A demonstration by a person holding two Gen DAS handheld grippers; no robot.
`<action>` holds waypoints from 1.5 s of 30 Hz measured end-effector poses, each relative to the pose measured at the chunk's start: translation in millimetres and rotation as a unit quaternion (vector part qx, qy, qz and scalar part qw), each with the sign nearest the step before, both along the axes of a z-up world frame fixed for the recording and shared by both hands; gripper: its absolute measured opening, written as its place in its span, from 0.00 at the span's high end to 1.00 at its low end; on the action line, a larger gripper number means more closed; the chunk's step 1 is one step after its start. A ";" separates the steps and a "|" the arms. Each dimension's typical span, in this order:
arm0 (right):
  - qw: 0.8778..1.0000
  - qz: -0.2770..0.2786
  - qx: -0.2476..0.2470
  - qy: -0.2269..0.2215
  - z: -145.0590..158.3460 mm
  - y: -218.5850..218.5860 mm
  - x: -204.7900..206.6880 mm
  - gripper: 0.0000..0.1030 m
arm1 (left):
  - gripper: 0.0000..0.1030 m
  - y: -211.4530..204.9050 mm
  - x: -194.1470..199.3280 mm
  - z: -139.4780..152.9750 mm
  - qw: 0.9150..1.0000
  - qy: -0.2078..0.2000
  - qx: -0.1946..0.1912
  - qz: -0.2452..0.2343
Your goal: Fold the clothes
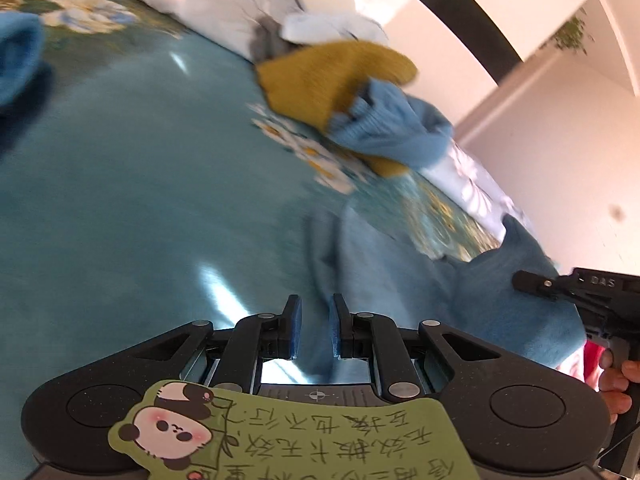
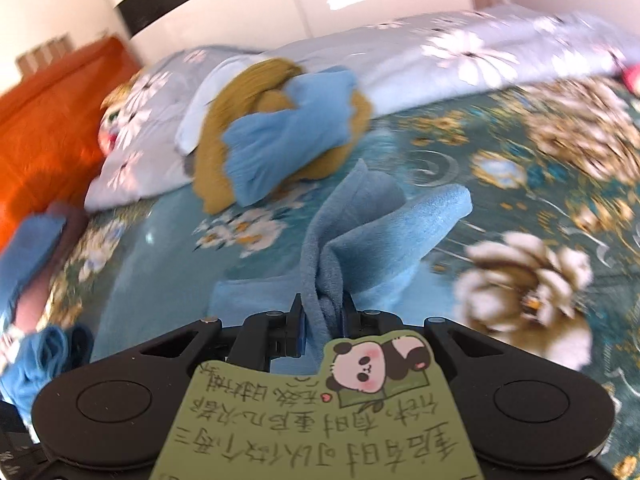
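Both grippers are clamped on the light blue garment [image 2: 360, 240] lying over the teal floral bedspread [image 1: 140, 200]: the right gripper [image 2: 323, 312] has its fingers pinching a bunched edge, the left gripper [image 1: 316, 328] has fabric between its nearly closed fingers. I'd keep the cloth taut between both hands and lay it flat before creasing. Everything's motion-blurred, so I can't tell which edge is held, and the mustard-and-blue pile [image 2: 280, 128] at the far side is a jumble.

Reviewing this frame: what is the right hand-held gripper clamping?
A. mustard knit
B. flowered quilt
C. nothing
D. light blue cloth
D: in the right wrist view the right hand-held gripper pinches a bunched fold of the light blue cloth; the mustard knit lies farther back on the bed.
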State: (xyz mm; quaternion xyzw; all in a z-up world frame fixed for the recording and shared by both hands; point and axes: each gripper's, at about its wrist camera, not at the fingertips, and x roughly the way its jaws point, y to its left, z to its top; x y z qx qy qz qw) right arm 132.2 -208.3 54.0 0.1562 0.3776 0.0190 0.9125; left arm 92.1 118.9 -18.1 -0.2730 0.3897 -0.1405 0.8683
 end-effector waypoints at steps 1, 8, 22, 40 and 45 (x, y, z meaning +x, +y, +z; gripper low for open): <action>1.000 0.008 -0.006 0.002 -0.4 13.0 4.5 0.84 | 0.88 5.6 -1.9 0.2 1.000 0.001 -0.002 0.005; 0.996 0.047 -0.060 0.049 -32.9 93.9 32.2 0.84 | 0.86 27.8 -13.6 -3.2 1.000 0.013 -0.002 0.016; 0.991 0.115 0.027 0.055 -42.8 116.0 11.2 0.61 | 0.66 21.1 -14.8 -1.2 1.000 0.010 -0.009 0.000; 0.993 -0.049 0.098 0.038 -58.6 -15.3 -65.6 0.61 | 0.41 -68.2 -15.2 38.5 0.989 -0.076 0.014 -0.123; 0.993 -0.050 0.105 0.036 -61.0 -18.9 -68.1 0.61 | 0.43 -79.6 -5.3 32.0 0.988 -0.059 0.016 -0.143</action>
